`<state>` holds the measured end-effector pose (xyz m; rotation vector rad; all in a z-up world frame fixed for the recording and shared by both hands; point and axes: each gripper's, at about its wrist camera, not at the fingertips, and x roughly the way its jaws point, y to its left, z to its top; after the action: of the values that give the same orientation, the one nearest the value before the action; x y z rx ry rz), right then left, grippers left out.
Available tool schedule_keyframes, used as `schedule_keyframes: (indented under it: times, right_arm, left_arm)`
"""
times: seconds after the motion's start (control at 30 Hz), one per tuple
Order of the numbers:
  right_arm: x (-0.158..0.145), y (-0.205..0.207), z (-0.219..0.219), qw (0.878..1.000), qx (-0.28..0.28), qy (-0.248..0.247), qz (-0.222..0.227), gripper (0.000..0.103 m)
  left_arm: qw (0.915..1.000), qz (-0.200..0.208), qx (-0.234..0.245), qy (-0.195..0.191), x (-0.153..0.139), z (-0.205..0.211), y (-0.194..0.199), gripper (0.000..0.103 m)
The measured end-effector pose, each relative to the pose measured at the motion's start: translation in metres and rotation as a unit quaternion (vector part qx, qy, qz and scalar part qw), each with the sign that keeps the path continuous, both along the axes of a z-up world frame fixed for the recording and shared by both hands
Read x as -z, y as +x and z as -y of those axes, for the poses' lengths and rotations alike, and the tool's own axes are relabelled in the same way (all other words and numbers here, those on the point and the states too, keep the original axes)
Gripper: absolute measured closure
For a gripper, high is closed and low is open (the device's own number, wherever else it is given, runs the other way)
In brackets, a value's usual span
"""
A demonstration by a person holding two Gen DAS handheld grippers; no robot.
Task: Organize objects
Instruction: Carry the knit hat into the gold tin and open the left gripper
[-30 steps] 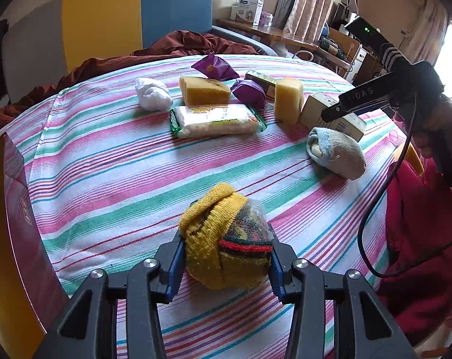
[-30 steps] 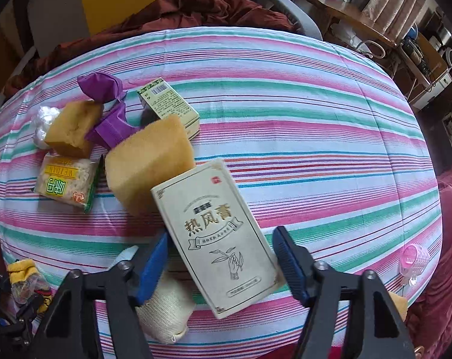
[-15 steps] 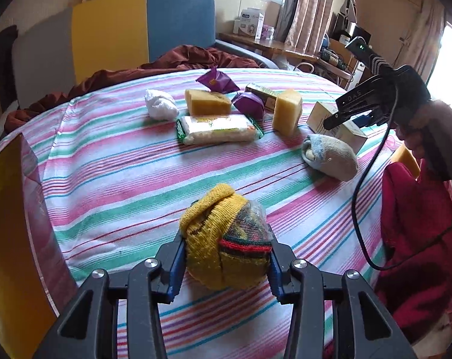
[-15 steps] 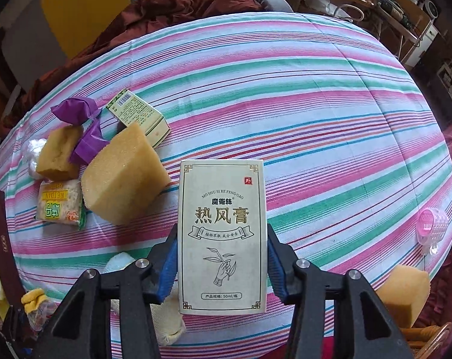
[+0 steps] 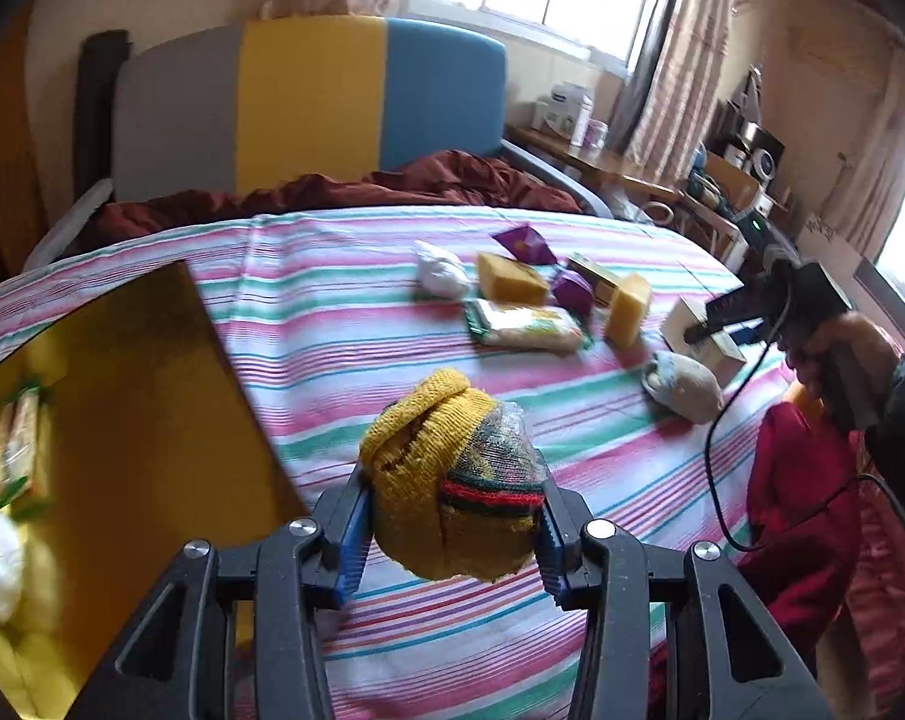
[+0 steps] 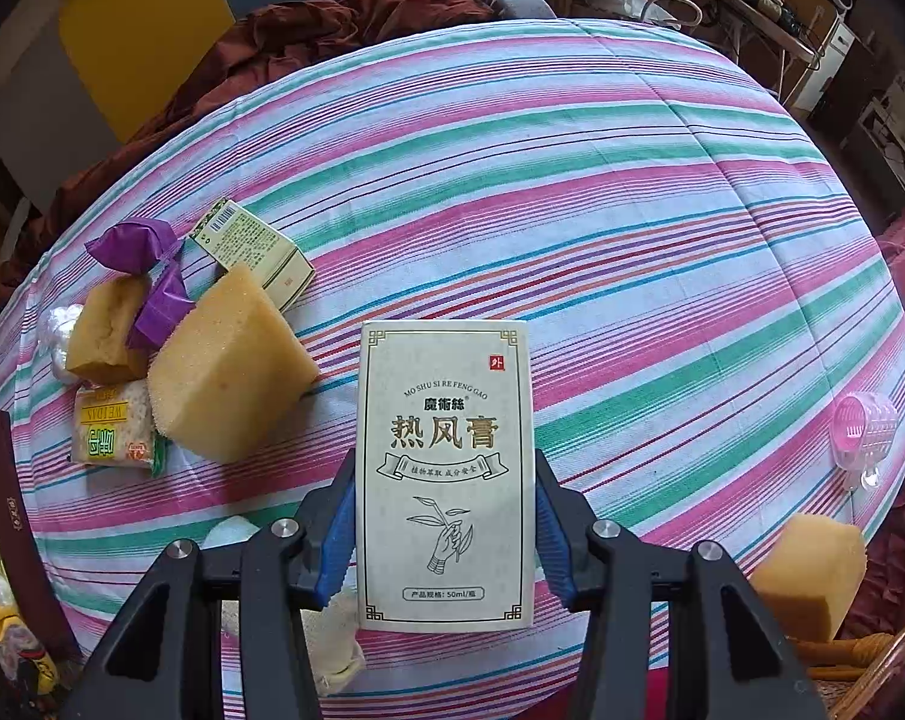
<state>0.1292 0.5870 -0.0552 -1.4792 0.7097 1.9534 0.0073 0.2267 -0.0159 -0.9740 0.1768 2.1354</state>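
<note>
My left gripper (image 5: pixel 452 531) clamps yellow knit bundle (image 5: pixel 449 480), lifted off striped cloth (image 5: pixel 344 324); yellow box (image 5: pixel 122 396) at 9 o'clock. Carry over rim, then release. My right gripper (image 6: pixel 443 531) pinches white carton (image 6: pixel 446 468); keep carton square between pads.

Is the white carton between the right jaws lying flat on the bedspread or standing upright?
Flat. The white carton shows its whole printed face to the downward-looking right wrist camera, and in the left wrist view it lies low on the striped bedspread, jaws on its long sides.
</note>
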Motion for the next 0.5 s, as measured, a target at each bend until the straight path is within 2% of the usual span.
schedule_keyframes:
  times: [0.23,0.5]
  right_arm:
    - [-0.001,0.001,0.001,1.0,-0.003,0.008,0.009,0.052]
    - [0.003,-0.004,0.002,1.0,-0.004,0.014,0.015,0.052]
  left_arm:
    - [0.9948,-0.011,-0.101,-0.008,-0.007,0.089,-0.027,0.057]
    - [0.9775,-0.015,-0.195,-0.078,0.019,0.179,-0.048,0.057]
